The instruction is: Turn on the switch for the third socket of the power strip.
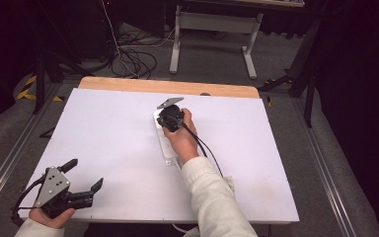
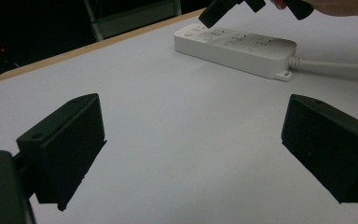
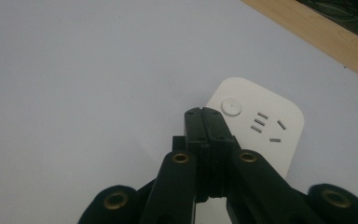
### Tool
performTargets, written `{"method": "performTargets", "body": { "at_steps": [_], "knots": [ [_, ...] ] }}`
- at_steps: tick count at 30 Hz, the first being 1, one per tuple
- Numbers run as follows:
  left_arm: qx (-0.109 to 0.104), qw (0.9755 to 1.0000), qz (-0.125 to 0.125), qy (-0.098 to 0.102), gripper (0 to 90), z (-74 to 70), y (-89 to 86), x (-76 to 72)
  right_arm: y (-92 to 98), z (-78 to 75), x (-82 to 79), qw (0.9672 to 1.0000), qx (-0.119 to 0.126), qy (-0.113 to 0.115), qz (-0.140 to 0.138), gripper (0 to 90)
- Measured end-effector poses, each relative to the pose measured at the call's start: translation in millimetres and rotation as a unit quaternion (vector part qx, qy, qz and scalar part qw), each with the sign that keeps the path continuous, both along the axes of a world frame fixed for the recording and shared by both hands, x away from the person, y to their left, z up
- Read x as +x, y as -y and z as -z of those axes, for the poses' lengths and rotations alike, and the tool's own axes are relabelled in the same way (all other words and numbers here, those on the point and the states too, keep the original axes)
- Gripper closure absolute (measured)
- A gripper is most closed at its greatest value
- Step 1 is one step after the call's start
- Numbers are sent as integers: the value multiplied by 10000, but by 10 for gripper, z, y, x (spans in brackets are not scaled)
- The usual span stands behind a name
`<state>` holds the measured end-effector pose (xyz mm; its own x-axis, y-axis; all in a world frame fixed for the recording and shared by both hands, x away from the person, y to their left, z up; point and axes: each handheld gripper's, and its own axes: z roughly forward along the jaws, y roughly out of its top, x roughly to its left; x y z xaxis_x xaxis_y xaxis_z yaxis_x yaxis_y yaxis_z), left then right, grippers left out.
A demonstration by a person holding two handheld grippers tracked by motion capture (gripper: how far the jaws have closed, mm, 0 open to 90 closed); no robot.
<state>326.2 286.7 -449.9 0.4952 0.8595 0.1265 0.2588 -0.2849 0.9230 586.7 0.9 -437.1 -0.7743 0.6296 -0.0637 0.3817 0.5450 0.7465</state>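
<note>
Grey floor [image 1: 207,54]; dark room; white desk frame [image 1: 214,22].

— Where's the left gripper [image 1: 83,174]?
— Low at the near left, in the left hand [image 1: 54,216], jaws spread wide and pointing right.
— And the right gripper [image 3: 207,122]?
— Out toward the far middle, right hand [image 1: 181,139] wrapped around it, sleeved forearm [image 1: 212,195] stretched forward, jaws pressed together.

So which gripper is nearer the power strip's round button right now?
Right. The right gripper, jaws shut, hangs over the white power strip beside its round button. The left gripper, jaws open, sits far off at the table's near left corner.
</note>
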Motion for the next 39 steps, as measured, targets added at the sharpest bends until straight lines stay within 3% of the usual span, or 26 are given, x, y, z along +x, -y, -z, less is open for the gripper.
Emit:
{"method": "performTargets", "body": {
  "at_steps": [21, 24, 28, 31, 39],
  "knots": [
    [14, 10000, 41, -38, 64, 5, 13, 22, 179, -363, -184, 9987, 465, 129, -140, 900],
    [-12, 10000, 36, -44, 64, 6, 15, 25, 199, -387, -202, 9981, 592, -5, -196, 748],
    [17, 10000, 41, -60, 64, 6, 12, 27, 249, -427, -236, 9979, 624, -22, -176, 572],
    [23, 10000, 41, -41, 64, -1, 12, 34, 306, -492, -286, 9981, 574, 68, -190, 497],
    [19, 10000, 38, -43, 64, -2, 11, 35, 519, -700, -493, 9977, 599, 182, -260, 398]
  ]
}}
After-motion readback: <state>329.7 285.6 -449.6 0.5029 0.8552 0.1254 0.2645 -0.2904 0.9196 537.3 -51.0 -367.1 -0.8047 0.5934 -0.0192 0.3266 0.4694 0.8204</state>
